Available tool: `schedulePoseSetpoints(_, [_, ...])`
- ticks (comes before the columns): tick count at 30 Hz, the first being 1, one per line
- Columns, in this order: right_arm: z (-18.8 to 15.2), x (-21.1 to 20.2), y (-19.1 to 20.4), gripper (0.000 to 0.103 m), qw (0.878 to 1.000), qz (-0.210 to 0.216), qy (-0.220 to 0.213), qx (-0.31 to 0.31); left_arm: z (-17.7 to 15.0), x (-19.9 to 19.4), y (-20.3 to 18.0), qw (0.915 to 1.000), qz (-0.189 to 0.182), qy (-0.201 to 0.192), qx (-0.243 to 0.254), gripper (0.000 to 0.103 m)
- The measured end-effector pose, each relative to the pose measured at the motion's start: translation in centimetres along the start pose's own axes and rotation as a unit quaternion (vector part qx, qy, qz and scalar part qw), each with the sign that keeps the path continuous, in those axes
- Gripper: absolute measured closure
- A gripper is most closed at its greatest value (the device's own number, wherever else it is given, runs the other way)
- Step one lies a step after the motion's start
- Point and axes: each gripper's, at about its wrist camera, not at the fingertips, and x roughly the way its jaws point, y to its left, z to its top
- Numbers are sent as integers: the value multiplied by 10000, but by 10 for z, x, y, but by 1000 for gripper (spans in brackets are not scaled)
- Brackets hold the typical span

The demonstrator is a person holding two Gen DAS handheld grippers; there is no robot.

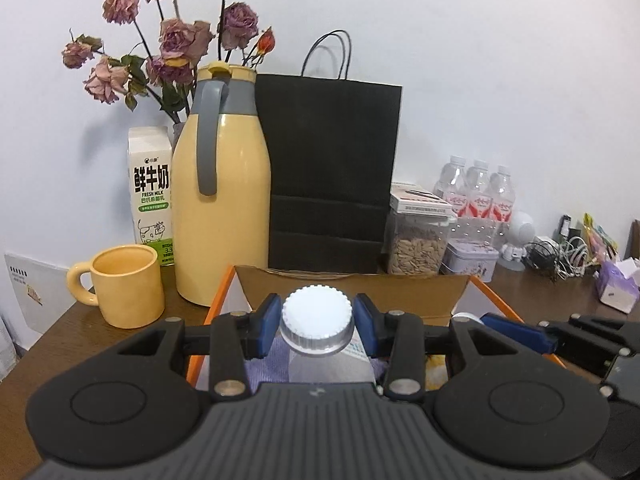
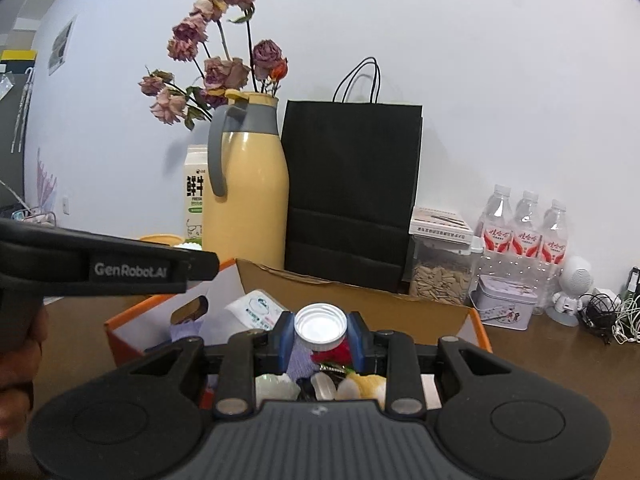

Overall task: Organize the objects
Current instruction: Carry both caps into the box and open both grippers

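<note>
the left tool (image 1: 317, 322) is clenched on the white cap of a bottle (image 1: 320, 354) and the right tool (image 2: 320, 330) grips a silver-capped jar (image 2: 321, 326), both held just above the orange box (image 2: 128, 330), probably to lift them out for sorting.

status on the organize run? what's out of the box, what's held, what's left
Done: cannot tell; no placement is visible. In hand: left hand-held gripper grips a white-capped bottle; right hand-held gripper grips a silver-capped container, both above the orange box. Left: packets and cloth remain inside the box.
</note>
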Motion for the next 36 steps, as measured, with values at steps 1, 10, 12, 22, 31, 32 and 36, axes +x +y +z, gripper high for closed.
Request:
schedulePoseSetpoints(1, [0, 5, 0, 76, 10000, -9, 23, 7, 0, 5, 1, 10000, 12, 22, -48, 62])
schedulePoseSetpoints(10, [-18, 29, -7, 76, 9995, -6, 270, 135, -11, 35, 14, 9993, 43, 340, -143, 62])
schedulePoseSetpoints(12, [-21, 31, -8, 76, 9994, -13, 326, 134, -13, 39, 16, 9991, 28, 395, -139, 62])
schedulePoseSetpoints(22, [-27, 26, -17, 44, 9984, -69, 418, 367, -20, 31, 11, 9997, 1, 240, -17, 18])
schedulePoseSetpoints(31, [-26, 18, -23, 0, 9980, -178, 220, 572, -21, 28, 11, 9998, 84, 125, -154, 0])
schedulePoseSetpoints(32, [-25, 18, -23, 0, 9980, -175, 222, 572, -21, 28, 11, 9998, 79, 115, -167, 0])
schedulePoseSetpoints(36, [-24, 17, -22, 0, 9979, -186, 219, 576, -21, 26, 10, 9998, 67, 88, -186, 0])
